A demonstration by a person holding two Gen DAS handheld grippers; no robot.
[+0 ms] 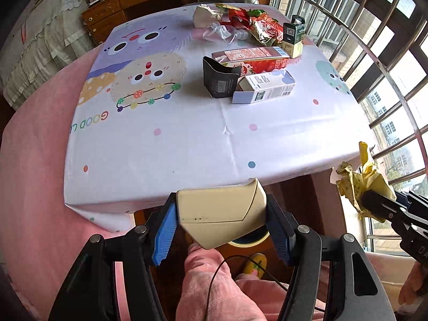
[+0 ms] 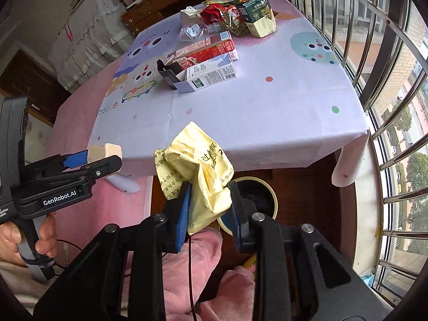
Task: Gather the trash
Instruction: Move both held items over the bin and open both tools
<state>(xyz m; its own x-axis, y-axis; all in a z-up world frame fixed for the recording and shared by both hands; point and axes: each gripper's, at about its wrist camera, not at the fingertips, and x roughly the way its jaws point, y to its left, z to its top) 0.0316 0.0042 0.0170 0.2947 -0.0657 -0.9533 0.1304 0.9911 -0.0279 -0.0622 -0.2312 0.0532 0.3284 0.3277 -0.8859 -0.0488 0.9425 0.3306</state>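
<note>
The left gripper point(image 1: 222, 224) clamps a cream, angular cardboard carton point(image 1: 222, 214); the right gripper point(image 2: 210, 206) pinches a crumpled yellow printed paper wrapper point(image 2: 200, 171). Both hang off the bench point(image 2: 267, 123) edge, above a round, yellow-rimmed dark bin point(image 2: 264, 187) on the floor. To drop cleanly, centre each piece over the bin's mouth before opening. More boxes remain on the bench.

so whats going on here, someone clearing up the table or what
A person holds a gripper in each hand, clearing trash. The left gripper is shut on a cream box; the right gripper is shut on a crumpled yellow wrapper, above a round bin on the floor. More cartons and wrappers lie on the table.
</note>
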